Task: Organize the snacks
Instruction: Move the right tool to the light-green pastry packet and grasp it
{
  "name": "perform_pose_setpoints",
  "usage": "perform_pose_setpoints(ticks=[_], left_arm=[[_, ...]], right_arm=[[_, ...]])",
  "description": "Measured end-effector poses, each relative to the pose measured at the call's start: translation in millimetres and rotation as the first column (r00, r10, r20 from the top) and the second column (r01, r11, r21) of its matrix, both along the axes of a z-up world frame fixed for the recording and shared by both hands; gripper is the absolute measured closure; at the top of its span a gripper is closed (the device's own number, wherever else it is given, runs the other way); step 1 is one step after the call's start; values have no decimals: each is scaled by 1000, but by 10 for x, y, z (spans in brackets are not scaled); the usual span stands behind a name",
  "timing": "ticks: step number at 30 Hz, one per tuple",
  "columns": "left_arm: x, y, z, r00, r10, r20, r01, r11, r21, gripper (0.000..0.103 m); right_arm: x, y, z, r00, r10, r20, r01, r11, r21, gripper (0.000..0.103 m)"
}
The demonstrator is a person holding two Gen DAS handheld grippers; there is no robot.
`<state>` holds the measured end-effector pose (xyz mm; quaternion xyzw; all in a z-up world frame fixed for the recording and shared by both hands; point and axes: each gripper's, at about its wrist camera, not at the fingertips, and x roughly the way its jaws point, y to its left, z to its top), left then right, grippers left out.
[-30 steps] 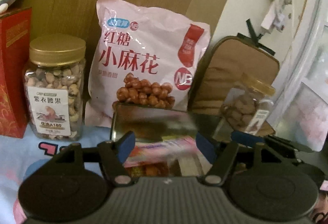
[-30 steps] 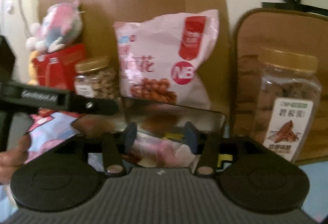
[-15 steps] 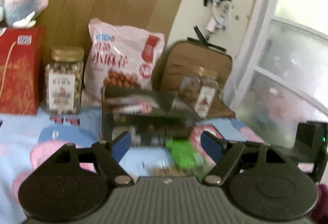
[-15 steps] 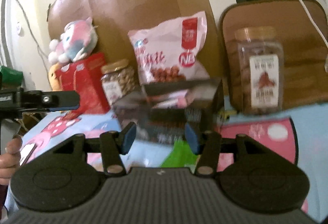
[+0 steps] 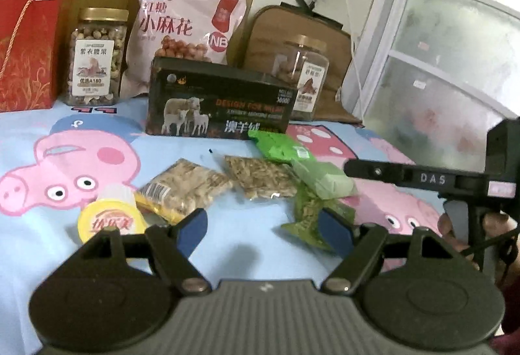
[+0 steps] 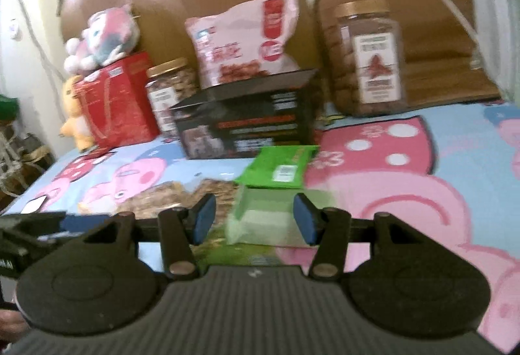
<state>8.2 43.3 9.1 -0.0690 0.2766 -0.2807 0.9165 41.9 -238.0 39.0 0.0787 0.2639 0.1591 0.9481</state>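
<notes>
A black box [image 5: 221,104] printed with sheep stands on the cartoon bedsheet, in front of a pink snack bag [image 5: 185,26]. Loose packets lie nearer: two clear seed packs [image 5: 185,189] [image 5: 260,176], a bright green pack [image 5: 279,143], a pale green pack [image 5: 321,176] and a yellow-lidded cup [image 5: 110,221]. My left gripper [image 5: 264,231] hovers open over bare sheet, holding nothing. My right gripper [image 6: 254,223] is open above the pale green pack [image 6: 263,218], not touching it. The black box [image 6: 247,121] lies beyond it.
Along the back stand a red gift box [image 5: 29,46], a gold-lidded nut jar [image 5: 96,57], a second jar [image 5: 305,75] and a brown cushion [image 5: 292,30]. A plush toy [image 6: 104,33] sits on the red box. The right gripper's body [image 5: 422,179] and a hand show at right.
Both grippers have drawn back from the black box, which was close up before. The loose packets on the sheet have come into view. The left jaws stand wider.
</notes>
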Motion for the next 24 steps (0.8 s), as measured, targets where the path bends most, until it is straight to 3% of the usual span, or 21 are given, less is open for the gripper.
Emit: perform_pose_setpoints(ticks=[3, 8, 13, 24], left_arm=[[27, 26, -24, 1000, 6, -23, -6, 1000, -12, 26], [49, 75, -38, 999, 6, -38, -8, 999, -47, 26], [62, 89, -46, 999, 8, -46, -10, 998, -58, 25], [183, 229, -100, 992, 36, -119, -51, 990, -132, 25]], right_arm=[[-32, -145, -32, 997, -82, -8, 81, 996, -29, 39], [-48, -372, -171, 985, -159, -73, 157, 987, -26, 37], [-38, -235, -235, 990, -116, -75, 109, 990, -94, 34], [-31, 91, -242, 998, 12, -63, -20, 991, -135, 34]])
